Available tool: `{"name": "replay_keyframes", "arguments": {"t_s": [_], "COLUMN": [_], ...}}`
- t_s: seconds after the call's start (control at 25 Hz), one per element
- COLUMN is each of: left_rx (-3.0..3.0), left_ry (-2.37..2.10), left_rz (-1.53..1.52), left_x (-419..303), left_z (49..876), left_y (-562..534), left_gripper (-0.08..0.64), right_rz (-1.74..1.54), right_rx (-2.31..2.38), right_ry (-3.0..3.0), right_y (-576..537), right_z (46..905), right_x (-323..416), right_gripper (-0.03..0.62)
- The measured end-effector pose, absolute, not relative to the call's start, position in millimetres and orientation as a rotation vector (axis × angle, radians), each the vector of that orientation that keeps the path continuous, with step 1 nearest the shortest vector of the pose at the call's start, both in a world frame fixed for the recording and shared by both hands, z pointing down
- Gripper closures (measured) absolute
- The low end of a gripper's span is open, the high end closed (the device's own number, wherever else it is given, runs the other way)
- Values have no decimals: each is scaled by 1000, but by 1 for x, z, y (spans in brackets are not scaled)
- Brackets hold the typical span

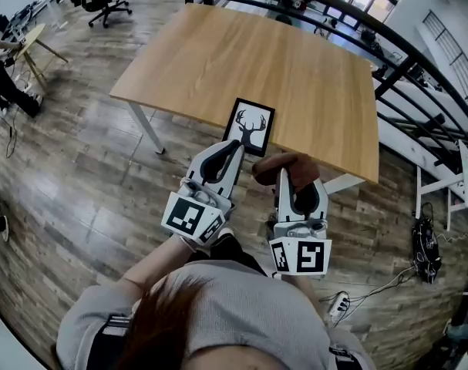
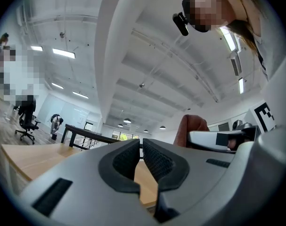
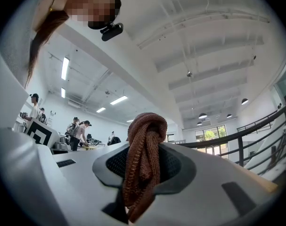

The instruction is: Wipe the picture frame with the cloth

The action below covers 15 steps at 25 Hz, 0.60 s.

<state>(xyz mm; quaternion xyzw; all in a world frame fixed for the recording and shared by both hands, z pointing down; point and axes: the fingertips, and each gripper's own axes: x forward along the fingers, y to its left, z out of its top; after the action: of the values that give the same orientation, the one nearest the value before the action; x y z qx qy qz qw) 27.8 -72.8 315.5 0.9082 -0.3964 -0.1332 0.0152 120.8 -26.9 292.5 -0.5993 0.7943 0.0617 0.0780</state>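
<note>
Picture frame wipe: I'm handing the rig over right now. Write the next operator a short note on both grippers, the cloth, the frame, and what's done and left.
Left gripper: shut and empty, with its tip at the near edge of the picture frame. Whether it touches the frame can't be told.
Right gripper: shut on the brown cloth, which is bunched between its jaws.
The frame lies flat on the wooden table, close to the near edge.
Done: the cloth is in hand and up by the frame's near right corner.
Left: bring the cloth onto the frame and wipe it; no wiping contact shows yet.
</note>
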Motion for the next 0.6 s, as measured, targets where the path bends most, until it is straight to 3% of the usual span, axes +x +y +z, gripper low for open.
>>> {"name": "replay_keyframes", "arguments": {"t_s": [0.4,0.6], "left_rx": [2799,2727], "left_ry": [-1193,-1124], "left_rz": [-362,-194], "left_x": [22,19], "left_z": [325,360], "left_y": [-125,-154], "left_gripper": [551,549], "right_rz": [115,91], "right_rx": [-1775,-1792], "right_ry": [2400,2414], "right_y": [-85,-97], "right_z": [303,310], "right_x": [115,107], "right_gripper": [459,459]}}
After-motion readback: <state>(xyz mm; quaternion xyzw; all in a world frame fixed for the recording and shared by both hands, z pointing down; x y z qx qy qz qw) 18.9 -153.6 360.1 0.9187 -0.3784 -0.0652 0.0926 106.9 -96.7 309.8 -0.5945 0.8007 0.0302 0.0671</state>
